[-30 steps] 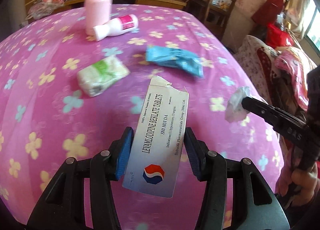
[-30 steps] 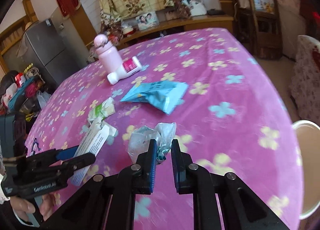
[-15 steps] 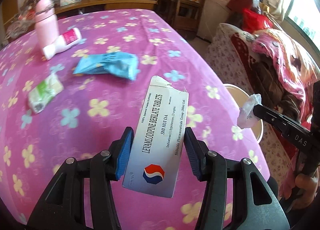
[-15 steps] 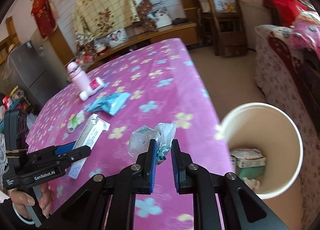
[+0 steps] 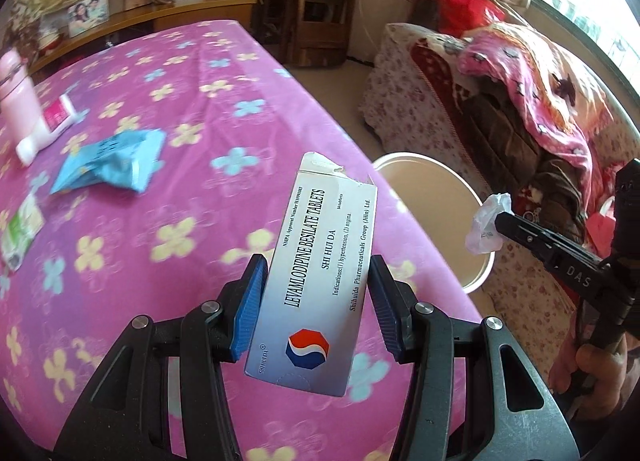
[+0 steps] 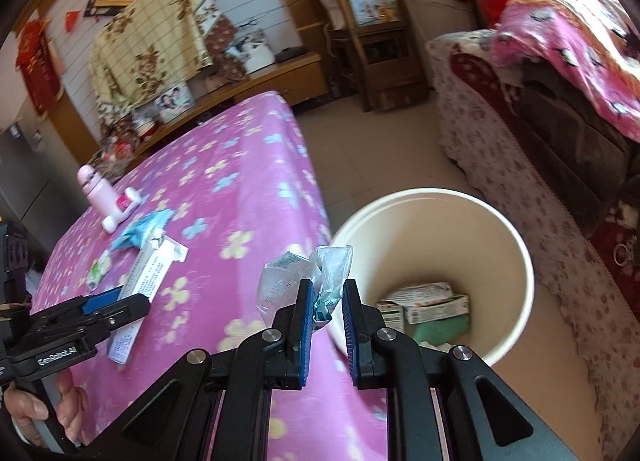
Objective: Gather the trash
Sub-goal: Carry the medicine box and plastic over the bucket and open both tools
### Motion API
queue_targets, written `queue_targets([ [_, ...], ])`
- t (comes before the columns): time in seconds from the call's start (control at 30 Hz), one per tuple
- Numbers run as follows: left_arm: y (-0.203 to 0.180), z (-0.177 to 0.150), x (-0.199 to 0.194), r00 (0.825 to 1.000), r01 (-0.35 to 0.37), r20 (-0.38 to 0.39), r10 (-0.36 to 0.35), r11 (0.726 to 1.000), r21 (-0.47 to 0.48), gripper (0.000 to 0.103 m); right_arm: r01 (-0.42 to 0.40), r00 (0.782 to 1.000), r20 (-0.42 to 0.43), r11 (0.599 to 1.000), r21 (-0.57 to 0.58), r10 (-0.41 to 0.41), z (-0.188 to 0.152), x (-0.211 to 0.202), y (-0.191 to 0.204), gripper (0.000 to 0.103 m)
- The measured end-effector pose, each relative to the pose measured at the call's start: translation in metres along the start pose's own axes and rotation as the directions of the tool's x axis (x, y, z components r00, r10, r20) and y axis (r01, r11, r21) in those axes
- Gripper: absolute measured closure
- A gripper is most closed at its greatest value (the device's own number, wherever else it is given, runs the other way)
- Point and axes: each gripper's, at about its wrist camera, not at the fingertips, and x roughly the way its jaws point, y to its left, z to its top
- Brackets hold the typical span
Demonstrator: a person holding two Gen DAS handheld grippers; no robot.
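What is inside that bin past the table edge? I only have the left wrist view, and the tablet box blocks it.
Observer: The bin already holds trash: flattened cartons and something green lie at the bottom.
Operator: Room for more?
Observer: Yes, its inner wall is bare above that layer.
Operator: What exactly do the right tongs hold?
Observer: The right tongs are shut on a crumpled clear wrapper with teal print on it.

The bin [image 6: 516, 245] mouth stands open between table edge [image 6: 316, 197] and sofa [image 6: 500, 149].
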Motion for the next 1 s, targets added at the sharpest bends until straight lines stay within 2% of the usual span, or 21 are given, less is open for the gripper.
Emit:
queue_targets([
  [0.33,-0.040,0.022,0.031,0.995,0.093,-0.040,-0.092,0.996,0.008,0.054,0.070,0.997,-0.042,0.996,0.061,-0.068,-0.004,0.021,-0.043,0.090],
  [0.7,-0.075,0.038,0.062,0.983,0.172,-0.069,-0.171,0.985,0.012,0.053,0.131,0.990,-0.054,0.988,0.087,-0.127,-0.004,0.033,-0.065,0.090],
  [0.73,-0.077,0.040,0.065,0.980,0.188,-0.074,-0.187,0.982,0.009,0.053,0.140,0.989,-0.055,0.986,0.087,-0.135,-0.004,0.034,-0.066,0.088],
  [0.77,-0.079,0.041,0.067,0.975,0.207,-0.078,-0.207,0.978,0.001,0.052,0.151,0.987,-0.064,0.985,0.089,-0.145,-0.004,0.036,-0.068,0.073],
  [0.83,-0.080,0.043,0.071,0.965,0.245,-0.086,-0.246,0.969,-0.026,0.050,0.178,0.983,-0.066,0.979,0.102,-0.172,-0.004,0.036,-0.071,0.053],
  [0.9,-0.080,0.042,0.071,0.965,0.248,-0.082,-0.249,0.969,-0.026,0.040,0.177,0.984,-0.052,0.979,0.104,-0.173,-0.005,0.034,-0.071,0.053],
  [1.0,-0.078,0.039,0.068,0.974,0.215,-0.071,-0.215,0.977,-0.002,0.040,0.177,0.983,-0.064,0.980,0.088,-0.172,-0.008,0.035,-0.070,0.053],
])
